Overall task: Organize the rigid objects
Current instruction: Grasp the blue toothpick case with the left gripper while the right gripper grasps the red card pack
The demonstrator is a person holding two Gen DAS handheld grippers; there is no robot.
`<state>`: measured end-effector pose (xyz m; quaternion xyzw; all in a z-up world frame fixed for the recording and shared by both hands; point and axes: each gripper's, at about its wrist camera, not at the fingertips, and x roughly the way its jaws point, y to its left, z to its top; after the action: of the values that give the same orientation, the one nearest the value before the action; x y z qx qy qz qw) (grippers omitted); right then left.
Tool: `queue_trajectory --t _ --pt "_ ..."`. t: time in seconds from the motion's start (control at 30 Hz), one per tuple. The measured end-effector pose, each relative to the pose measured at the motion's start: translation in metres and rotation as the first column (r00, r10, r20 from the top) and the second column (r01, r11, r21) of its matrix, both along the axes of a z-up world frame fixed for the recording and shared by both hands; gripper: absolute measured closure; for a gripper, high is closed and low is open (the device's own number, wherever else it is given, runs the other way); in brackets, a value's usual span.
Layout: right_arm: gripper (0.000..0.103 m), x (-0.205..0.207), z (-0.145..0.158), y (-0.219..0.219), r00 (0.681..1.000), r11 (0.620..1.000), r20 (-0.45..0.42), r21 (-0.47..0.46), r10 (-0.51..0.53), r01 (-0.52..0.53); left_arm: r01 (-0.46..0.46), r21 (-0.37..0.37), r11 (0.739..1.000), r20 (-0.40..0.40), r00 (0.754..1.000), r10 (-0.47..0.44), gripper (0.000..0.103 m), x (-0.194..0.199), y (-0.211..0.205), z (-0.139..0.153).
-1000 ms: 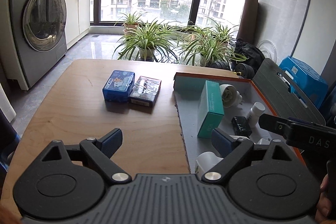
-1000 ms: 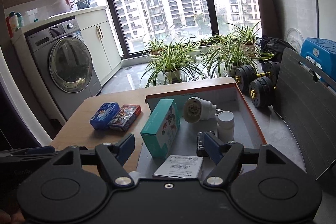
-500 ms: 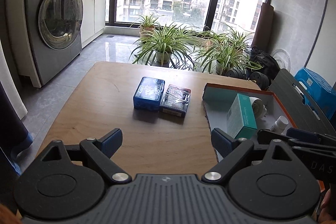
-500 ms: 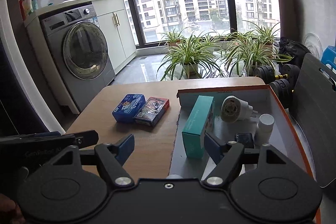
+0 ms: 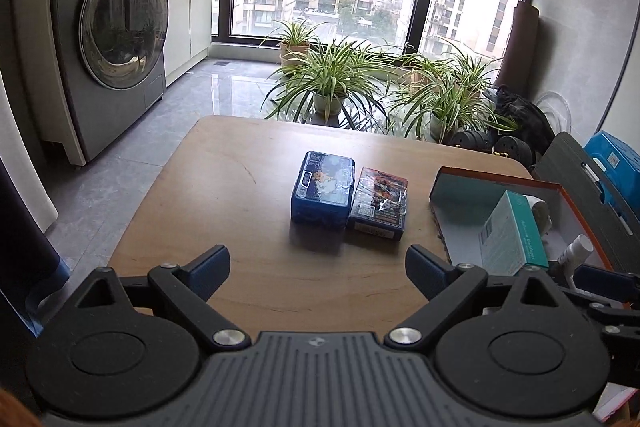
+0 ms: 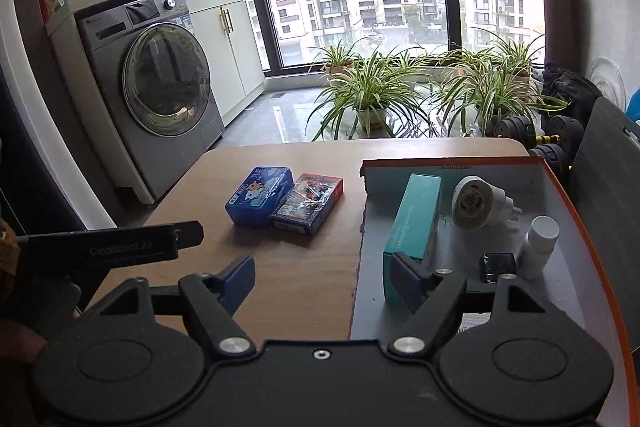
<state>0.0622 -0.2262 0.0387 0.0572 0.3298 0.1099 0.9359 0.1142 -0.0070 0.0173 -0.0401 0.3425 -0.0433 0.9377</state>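
A blue tin (image 5: 323, 193) (image 6: 259, 195) and a red-and-blue card box (image 5: 380, 203) (image 6: 308, 202) lie side by side on the wooden table (image 5: 224, 187). An orange-rimmed grey box (image 6: 568, 195) (image 5: 576, 199) at the right holds a teal carton (image 6: 414, 223) (image 5: 514, 239), a white plug adapter (image 6: 478, 203), a white bottle (image 6: 538, 247) and a small black item (image 6: 498, 267). My left gripper (image 5: 318, 267) is open and empty, short of the tin. My right gripper (image 6: 322, 277) is open and empty, over the box's left edge.
Potted spider plants (image 5: 336, 79) stand on the floor beyond the table. A washing machine (image 5: 112, 35) is at the left. Dumbbells (image 6: 536, 135) and a blue crate (image 5: 616, 163) sit at the right. A grey lid (image 6: 608, 163) leans beside the box.
Both grippers have pulled back and swung left, away from the grey box. The tin and card box now sit nearer the middle of the left view. Both stay open.
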Motion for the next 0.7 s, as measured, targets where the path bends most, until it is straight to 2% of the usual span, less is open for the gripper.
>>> queue_trajectory --t 0.23,0.4,0.57,0.7 --pt "0.015 0.015 -0.003 0.002 1.0 1.0 -0.016 0.018 0.005 -0.004 0.033 0.027 0.999 -0.041 0.999 -0.032 0.004 0.062 -0.003 -0.022" --pt "0.014 0.03 -0.006 0.006 1.0 1.0 -0.023 0.027 0.011 -0.011 0.073 0.016 0.997 -0.069 0.995 -0.071 0.004 0.101 -0.011 -0.04" --pt "0.014 0.049 -0.012 0.011 0.999 0.999 -0.045 0.037 0.016 -0.014 0.089 0.048 0.995 -0.072 0.994 -0.086 0.004 0.123 -0.013 -0.052" --pt "0.014 0.07 -0.02 0.017 0.996 0.999 -0.084 0.044 0.006 -0.003 0.08 0.022 0.997 -0.099 0.992 -0.077 0.004 0.134 0.003 -0.061"
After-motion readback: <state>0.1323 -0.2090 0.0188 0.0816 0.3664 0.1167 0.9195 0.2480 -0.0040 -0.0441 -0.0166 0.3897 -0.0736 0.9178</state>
